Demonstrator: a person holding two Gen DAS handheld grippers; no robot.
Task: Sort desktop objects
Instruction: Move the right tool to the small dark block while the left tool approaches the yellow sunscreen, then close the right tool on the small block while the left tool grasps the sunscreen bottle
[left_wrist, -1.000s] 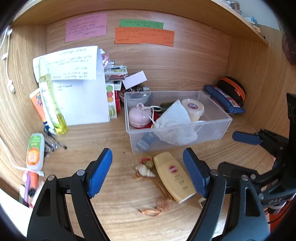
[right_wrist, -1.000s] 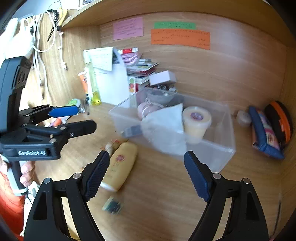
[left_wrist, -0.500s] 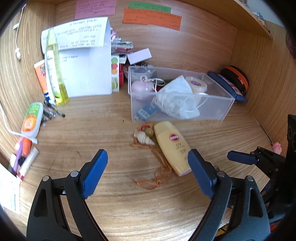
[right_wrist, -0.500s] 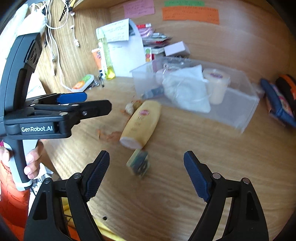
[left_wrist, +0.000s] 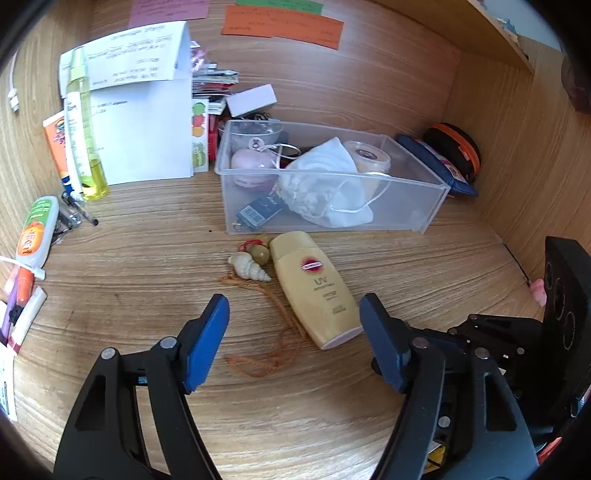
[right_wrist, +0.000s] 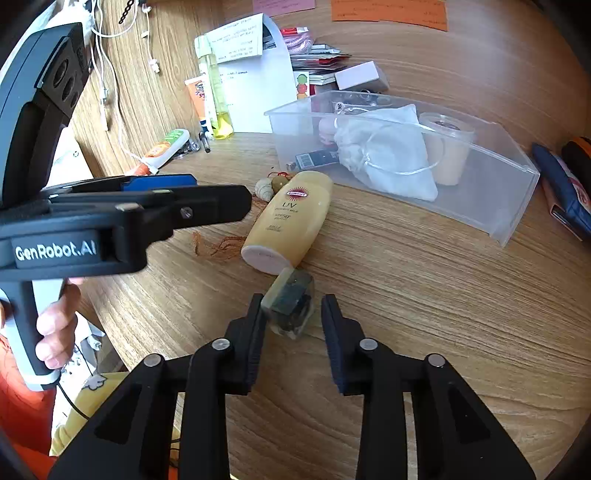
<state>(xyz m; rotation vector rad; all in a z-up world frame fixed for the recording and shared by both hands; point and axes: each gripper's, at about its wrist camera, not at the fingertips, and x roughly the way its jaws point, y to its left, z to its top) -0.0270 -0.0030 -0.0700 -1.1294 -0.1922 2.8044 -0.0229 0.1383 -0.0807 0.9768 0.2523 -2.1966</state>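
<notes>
On the worktop (right_wrist: 424, 295), a small clear packet (right_wrist: 290, 306) is straddled by the right claw (right_wrist: 291, 310), not yet clenched; closing, then transfer to the bin (right_wrist: 480, 206), is judged next. Left claw (left_wrist: 293, 343) released, empty.

bottle (left_wrist: 314, 288): yellow with a red sun mark
shell (left_wrist: 248, 267): white and tan
box (left_wrist: 424, 218): clear
sticky note (left_wrist: 282, 23): orange
desk (left_wrist: 147, 266): brown wood lines
left gripper pads (left_wrist: 207, 339): blue
</notes>
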